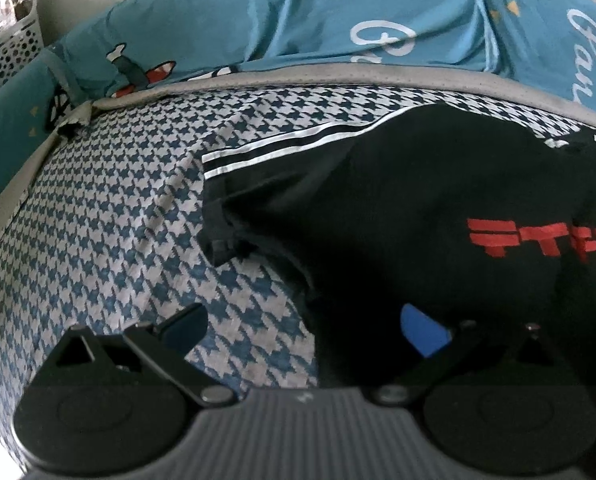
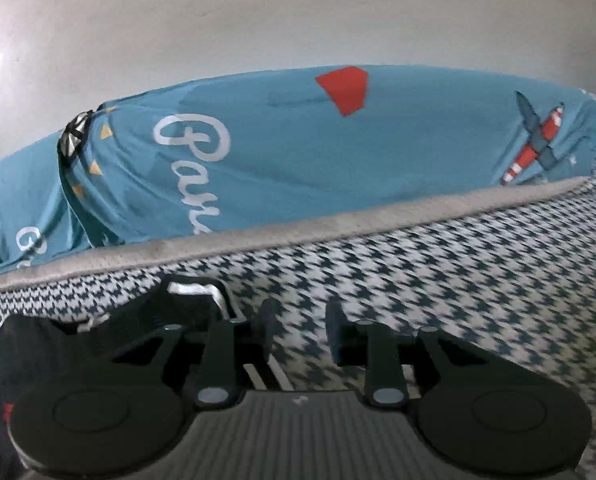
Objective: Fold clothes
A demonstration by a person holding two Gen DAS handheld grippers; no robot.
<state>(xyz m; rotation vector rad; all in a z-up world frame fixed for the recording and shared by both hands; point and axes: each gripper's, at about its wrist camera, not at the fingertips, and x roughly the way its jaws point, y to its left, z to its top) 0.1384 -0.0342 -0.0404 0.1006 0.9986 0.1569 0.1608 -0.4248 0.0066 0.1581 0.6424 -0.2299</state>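
A black shirt (image 1: 398,208) with red print and white sleeve stripes lies on the blue-and-white houndstooth bed cover (image 1: 117,220). My left gripper (image 1: 304,324) is open wide and low over the shirt's near-left edge. Its left finger is over the bare cover and its blue-padded right finger (image 1: 422,330) over the black cloth, gripping nothing. In the right wrist view the shirt (image 2: 37,344) and its striped sleeve (image 2: 193,292) lie at the lower left. My right gripper (image 2: 302,324) stands open just right of the sleeve. Only houndstooth cover (image 2: 458,280) shows between its fingers.
A teal quilt (image 2: 298,152) with white script and aeroplane prints is bunched along the far side behind a grey trim (image 2: 338,220). A white perforated basket (image 1: 9,48) stands at the far left. A pale wall (image 2: 257,20) rises behind the quilt.
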